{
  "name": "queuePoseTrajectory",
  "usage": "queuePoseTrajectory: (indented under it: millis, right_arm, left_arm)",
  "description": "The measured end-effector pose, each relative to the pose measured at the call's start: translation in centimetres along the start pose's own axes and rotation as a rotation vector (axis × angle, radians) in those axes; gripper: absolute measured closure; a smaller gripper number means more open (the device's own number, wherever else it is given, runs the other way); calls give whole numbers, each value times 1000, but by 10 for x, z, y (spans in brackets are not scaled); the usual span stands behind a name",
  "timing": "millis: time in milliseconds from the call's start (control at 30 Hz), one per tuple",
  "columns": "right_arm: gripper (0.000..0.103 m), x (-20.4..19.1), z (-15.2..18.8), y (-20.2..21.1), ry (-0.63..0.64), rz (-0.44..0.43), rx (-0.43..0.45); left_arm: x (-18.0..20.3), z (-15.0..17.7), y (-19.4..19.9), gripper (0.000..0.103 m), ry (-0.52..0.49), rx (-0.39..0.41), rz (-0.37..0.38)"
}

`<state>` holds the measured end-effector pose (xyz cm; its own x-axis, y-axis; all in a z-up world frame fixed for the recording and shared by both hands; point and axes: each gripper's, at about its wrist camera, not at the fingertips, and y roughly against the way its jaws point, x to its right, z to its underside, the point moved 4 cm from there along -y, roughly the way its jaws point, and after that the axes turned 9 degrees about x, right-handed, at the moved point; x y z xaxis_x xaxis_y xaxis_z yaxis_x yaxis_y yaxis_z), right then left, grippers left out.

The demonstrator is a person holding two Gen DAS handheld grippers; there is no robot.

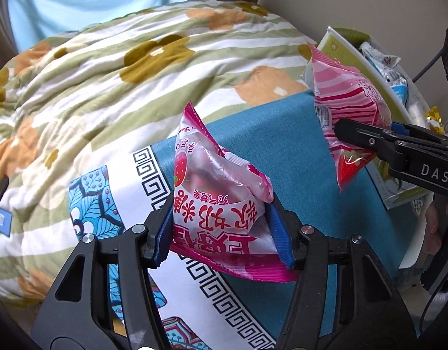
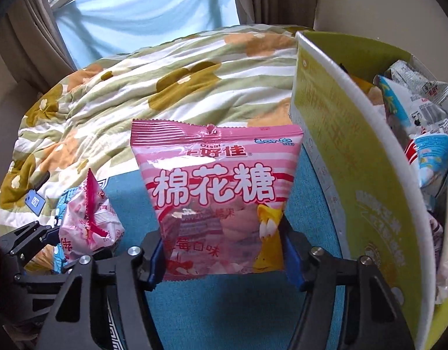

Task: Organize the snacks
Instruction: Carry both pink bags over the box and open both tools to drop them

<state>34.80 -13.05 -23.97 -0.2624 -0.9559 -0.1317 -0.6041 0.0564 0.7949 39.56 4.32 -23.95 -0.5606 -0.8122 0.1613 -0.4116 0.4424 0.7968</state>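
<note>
A: How far along does this look?

B: Partway, I'd judge. The green-walled box (image 2: 355,175), just to the right of the right gripper (image 2: 224,259), already holds several packets (image 2: 422,122) in white, blue and silver wrappers. 2 pink bags are not in it yet, 1 in each gripper.

A: What is each gripper doing?

B: The right gripper is clamped on the lower part of the marshmallow bag (image 2: 215,192), blue pads pressing both side edges, the bag standing upright ahead of the fingers. The left gripper (image 1: 224,233) pinches the crumpled candy bag (image 1: 218,192) the same way, by its lower half.

A: And where do the bags sit relative to the box?

B: From the left gripper's view the marshmallow bag (image 1: 349,102) is up and to the right, overlapping the box's near wall (image 1: 355,55), though I cannot tell whether they touch. The crumpled bag is farther left, above the blue cloth (image 1: 261,134), well short of the box.

A: How do the bags look?

B: The marshmallow bag is flat, glossy, pink-striped, with a serrated top seal. The other is puffier, creased, partly clear, with a strawberry print.
</note>
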Motion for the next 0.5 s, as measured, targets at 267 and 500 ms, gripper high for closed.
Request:
queuePoseTrajectory:
  millis: [267,500]
  right_arm:
    - [42,17,-36,85,22,-125,138]
    - [42,95,-61,156,52,-181,227]
  left_arm:
    - [61,-40,61,49,33,110,-67]
    - [170,-81,84,49,56,213,-64]
